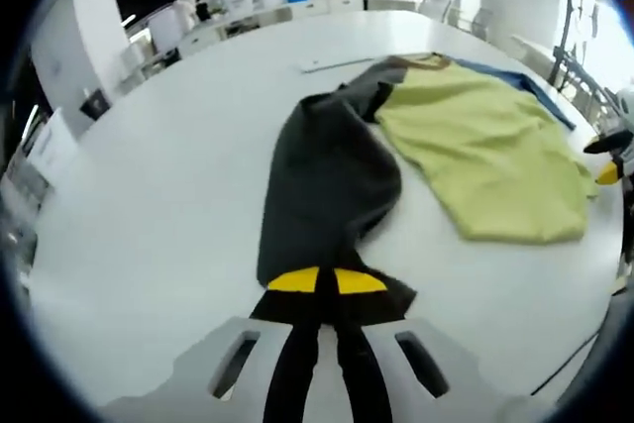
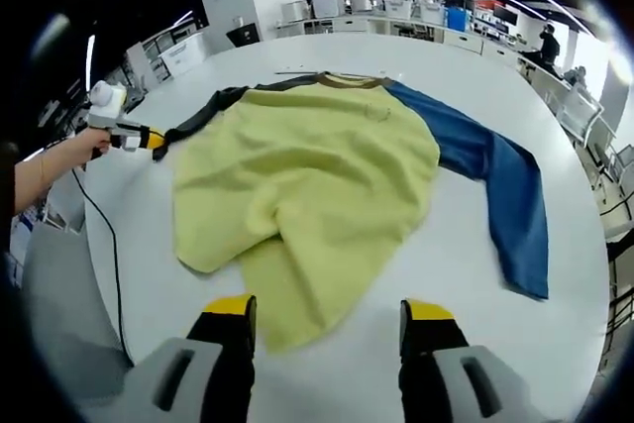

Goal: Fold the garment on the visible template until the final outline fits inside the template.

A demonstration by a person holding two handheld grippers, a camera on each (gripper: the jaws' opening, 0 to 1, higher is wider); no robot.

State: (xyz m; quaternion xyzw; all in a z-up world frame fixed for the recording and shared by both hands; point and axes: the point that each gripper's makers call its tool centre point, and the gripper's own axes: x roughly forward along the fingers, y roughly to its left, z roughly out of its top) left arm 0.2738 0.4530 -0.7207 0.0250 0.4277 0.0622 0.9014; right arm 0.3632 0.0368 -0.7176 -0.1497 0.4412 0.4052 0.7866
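The shirt [image 2: 307,175] lies spread on the white bench [image 2: 396,56], soft, light and limp, so it likely sags wherever unsupported. The left gripper [image 1: 327,282] pinches the dark sleeve [image 1: 332,185] cuff shut; the right gripper [image 2: 327,319] hangs open before the yellow hem, best taken at its corners.

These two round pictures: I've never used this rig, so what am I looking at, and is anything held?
A person holds a two-jaw tool in each hand; a camera rides on each. In the left gripper view, the left tool is shut on the dark sleeve of a yellow garment on the white table. In the right gripper view, the right tool is open, its jaws on either side of the garment's near edge; the blue sleeve lies flat, spread out.
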